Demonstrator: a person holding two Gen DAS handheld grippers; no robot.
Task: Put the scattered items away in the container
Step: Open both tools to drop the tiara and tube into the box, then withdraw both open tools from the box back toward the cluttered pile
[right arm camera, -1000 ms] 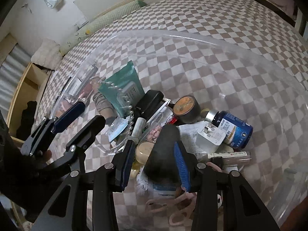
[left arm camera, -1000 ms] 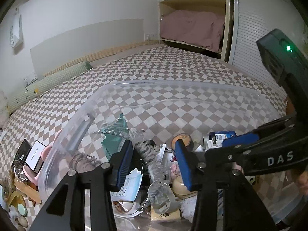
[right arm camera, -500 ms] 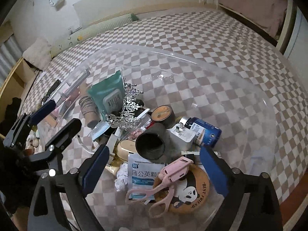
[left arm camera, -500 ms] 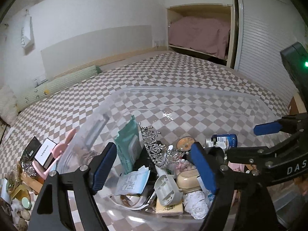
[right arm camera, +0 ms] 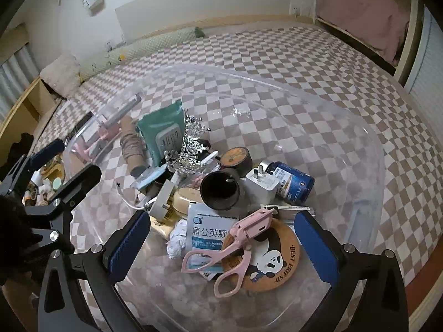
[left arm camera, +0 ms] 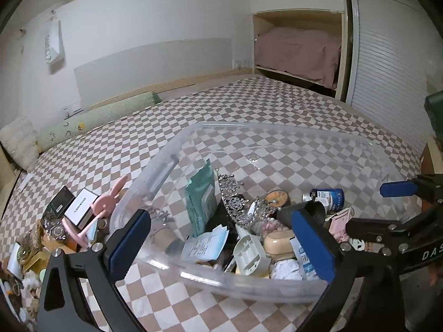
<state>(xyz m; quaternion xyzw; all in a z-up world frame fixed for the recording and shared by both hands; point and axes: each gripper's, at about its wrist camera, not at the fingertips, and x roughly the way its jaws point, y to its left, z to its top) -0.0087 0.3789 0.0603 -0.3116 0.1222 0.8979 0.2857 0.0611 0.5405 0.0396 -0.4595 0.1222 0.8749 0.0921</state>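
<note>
A clear plastic container (left arm camera: pixel 249 285) (right arm camera: pixel 368 149) sits on the checkered bed, holding a silver tiara (left arm camera: pixel 235 202) (right arm camera: pixel 188 149), a teal wipes pack (left arm camera: pixel 200 202) (right arm camera: pixel 163 135), a black cup (right arm camera: pixel 221 191), a blue bottle (right arm camera: pixel 293 182), pink scissors (right arm camera: pixel 235 249) and a panda coaster (right arm camera: pixel 277 262). My left gripper (left arm camera: pixel 221 246) is open and empty at the container's near rim. My right gripper (right arm camera: pixel 221 243) is open and empty above the items inside.
Scattered items lie left of the container: a pink bunny item (left arm camera: pixel 108 199), a black-and-white box (left arm camera: pixel 80 207), and small trinkets (left arm camera: pixel 27 251). A green bolster (left arm camera: pixel 97 121) lies at the bed's far side. A wardrobe (left arm camera: pixel 387 63) stands at the right.
Both grippers have opened wide and drawn back from the container. The tiara left the left gripper and the black cup left the right gripper; both now lie inside.
</note>
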